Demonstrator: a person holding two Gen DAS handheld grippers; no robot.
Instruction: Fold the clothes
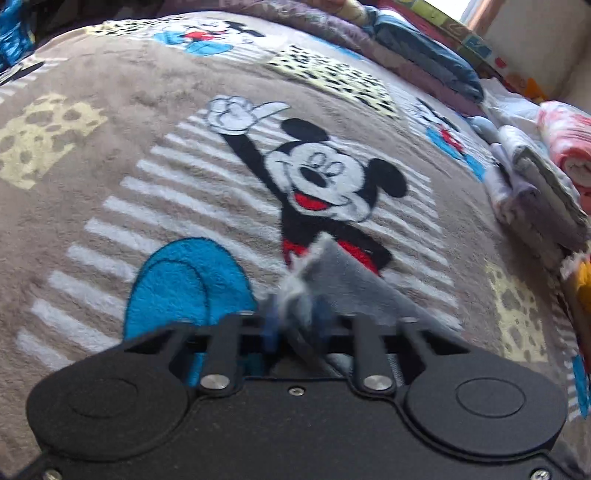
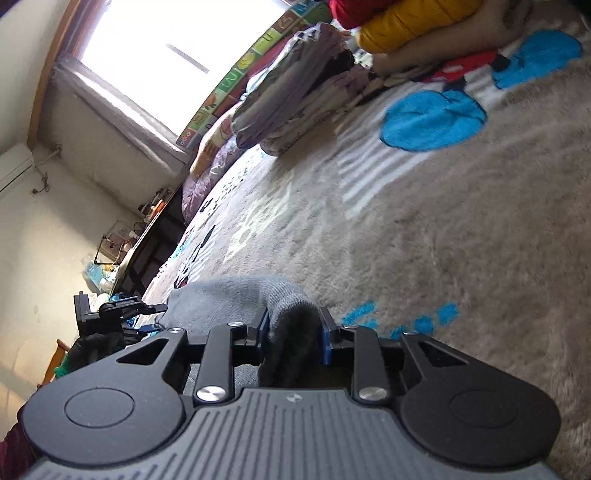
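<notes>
A grey knit garment (image 1: pixel 347 280) lies over a beige cartoon-mouse blanket (image 1: pixel 122 122) that covers the bed. My left gripper (image 1: pixel 295 315) is shut on a corner of it, and the cloth bunches up between the blue pads (image 1: pixel 269 328). In the right wrist view my right gripper (image 2: pixel 295 328) is shut on a thick fold of the same grey garment (image 2: pixel 236 295). The cloth stretches away to the left toward the other gripper (image 2: pixel 114 310), whose black body shows at the bed's edge.
Folded clothes (image 1: pixel 535 199) are stacked at the right edge of the bed beside a pink rolled blanket (image 1: pixel 569 147). Quilts (image 1: pixel 424 55) line the far side. A clothes pile (image 2: pixel 295 92) and a yellow padded jacket (image 2: pixel 413 22) lie near the window. A dark table (image 2: pixel 147 240) stands beyond the bed.
</notes>
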